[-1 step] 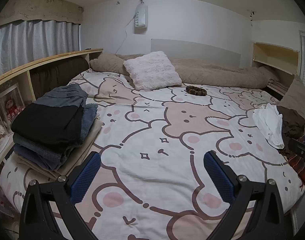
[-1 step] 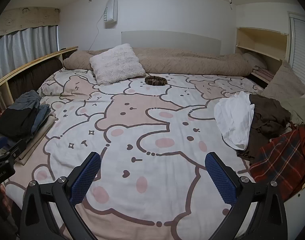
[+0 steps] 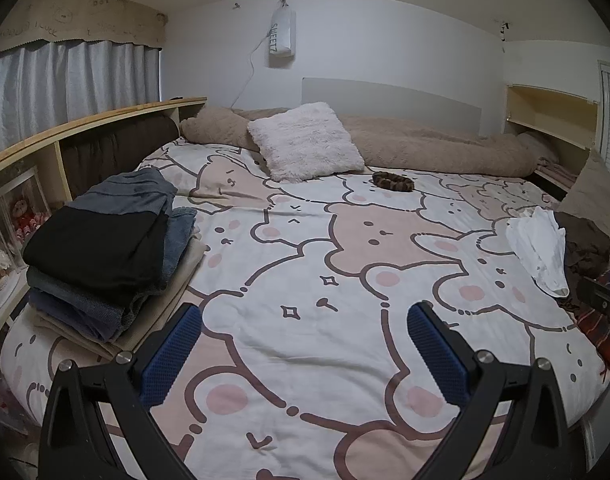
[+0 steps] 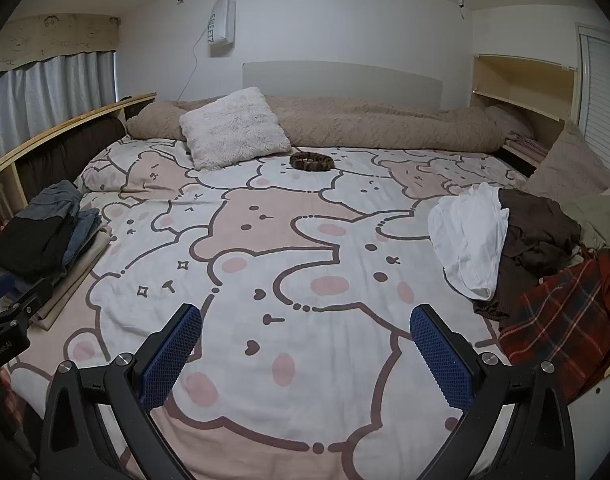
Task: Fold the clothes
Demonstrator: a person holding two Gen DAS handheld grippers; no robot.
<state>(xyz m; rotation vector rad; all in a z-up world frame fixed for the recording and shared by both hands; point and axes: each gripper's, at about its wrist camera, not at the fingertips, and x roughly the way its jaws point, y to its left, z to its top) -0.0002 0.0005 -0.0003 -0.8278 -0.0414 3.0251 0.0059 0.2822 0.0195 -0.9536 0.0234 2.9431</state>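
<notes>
A stack of folded clothes [image 3: 101, 252], black and grey on top, sits at the bed's left edge and also shows in the right wrist view [image 4: 45, 236]. Unfolded clothes lie heaped at the right edge: a white garment [image 4: 469, 240], a brown one [image 4: 541, 236] and a red plaid one [image 4: 565, 320]. The white garment [image 3: 541, 248] shows at the right of the left wrist view too. My left gripper [image 3: 305, 312] hovers open over the bear-print bed cover [image 3: 305, 240], holding nothing. My right gripper [image 4: 307, 312] is open and empty as well, left of the heap.
A fluffy white pillow [image 3: 305, 142] and a long beige rolled blanket [image 4: 385, 124] lie at the head of the bed. A brown patterned scrunchie [image 4: 311, 160] rests near the pillow. A wooden shelf [image 3: 85, 124] runs along the left side, a cubby shelf [image 4: 521, 80] stands at the far right.
</notes>
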